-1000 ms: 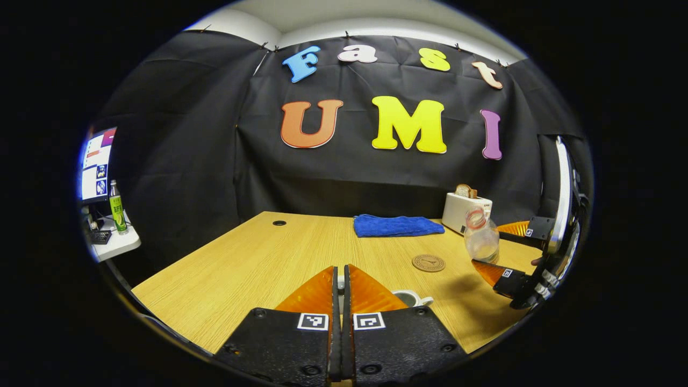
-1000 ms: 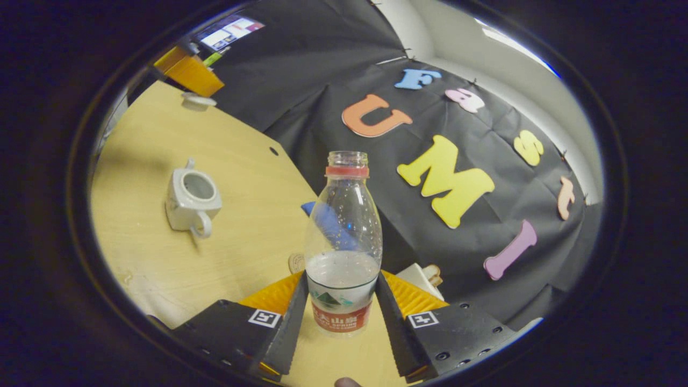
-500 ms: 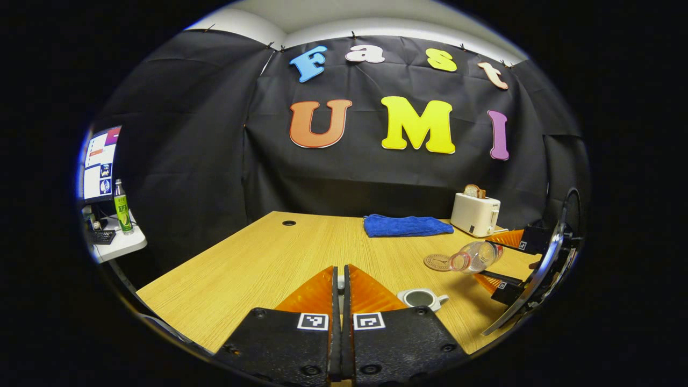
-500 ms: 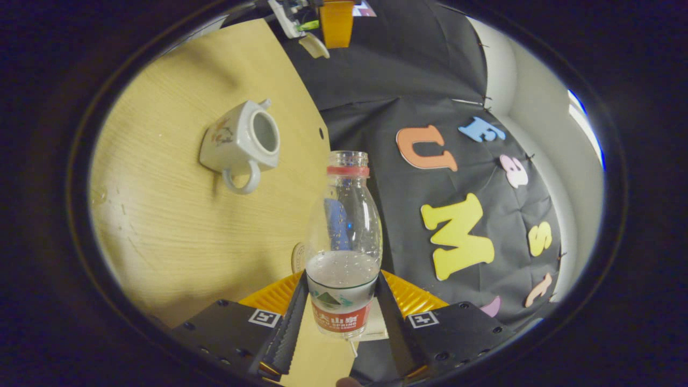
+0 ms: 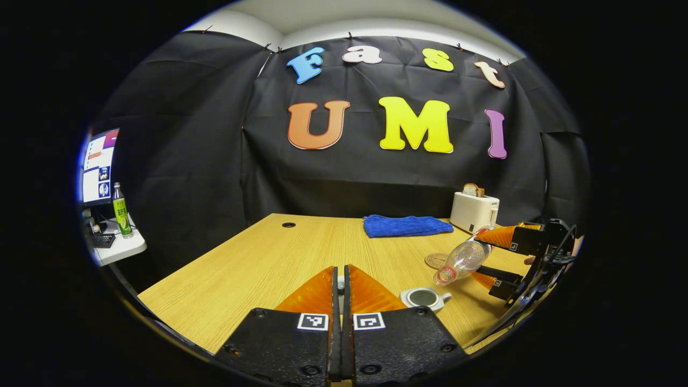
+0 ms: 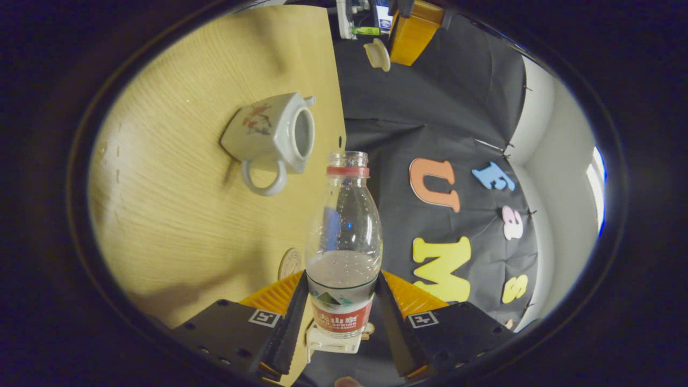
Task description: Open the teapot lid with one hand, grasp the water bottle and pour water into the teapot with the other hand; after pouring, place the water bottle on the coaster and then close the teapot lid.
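Tilting the bottle (image 5: pixel 463 259), clamped low between my right fingers (image 6: pixel 341 317), neck down-left toward the open teapot (image 5: pixel 424 298) on the table (image 5: pixel 258 263) just below its mouth; left fingers (image 5: pixel 340 293) closed, pinching the lid (image 6: pixel 377 54).

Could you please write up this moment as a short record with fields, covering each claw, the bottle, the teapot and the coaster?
left claw: shut on the teapot lid, held up off the table
right claw: shut on the water bottle, both fingers on its labelled lower part
water bottle: uncapped, tipped mouth-down toward the teapot, some water inside; no stream visible
teapot: on the wooden table, lid off, opening exposed
coaster: bare, on the table behind the bottle
background: blue cloth, toaster
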Action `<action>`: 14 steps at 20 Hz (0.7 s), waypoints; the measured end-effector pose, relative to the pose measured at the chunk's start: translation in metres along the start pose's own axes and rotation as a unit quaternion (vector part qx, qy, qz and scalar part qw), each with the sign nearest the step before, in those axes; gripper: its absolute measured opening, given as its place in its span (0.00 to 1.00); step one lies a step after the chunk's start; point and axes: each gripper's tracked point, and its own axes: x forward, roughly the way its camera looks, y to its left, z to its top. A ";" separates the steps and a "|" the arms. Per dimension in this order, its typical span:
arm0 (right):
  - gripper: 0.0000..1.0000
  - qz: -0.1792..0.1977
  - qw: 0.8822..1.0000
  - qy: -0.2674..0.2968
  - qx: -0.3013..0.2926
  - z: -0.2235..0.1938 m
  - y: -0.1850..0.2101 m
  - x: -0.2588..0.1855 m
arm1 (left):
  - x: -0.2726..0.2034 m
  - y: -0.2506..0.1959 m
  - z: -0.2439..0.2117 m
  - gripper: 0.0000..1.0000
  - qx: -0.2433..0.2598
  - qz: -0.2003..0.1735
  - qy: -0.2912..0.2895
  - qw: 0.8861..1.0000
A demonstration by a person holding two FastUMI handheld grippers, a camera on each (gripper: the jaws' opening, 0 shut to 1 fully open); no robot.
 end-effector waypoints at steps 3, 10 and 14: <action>0.72 0.000 1.000 -0.002 -0.023 0.002 -0.001 0.002 | -0.001 0.002 0.000 0.03 -0.003 0.000 0.000 1.000; 0.70 -0.008 0.998 -0.008 -0.069 0.007 -0.009 0.006 | -0.002 0.003 -0.001 0.03 -0.004 -0.002 0.002 1.000; 0.72 -0.019 0.995 -0.013 -0.095 0.011 -0.015 0.009 | -0.002 0.007 -0.002 0.03 -0.006 0.000 0.003 1.000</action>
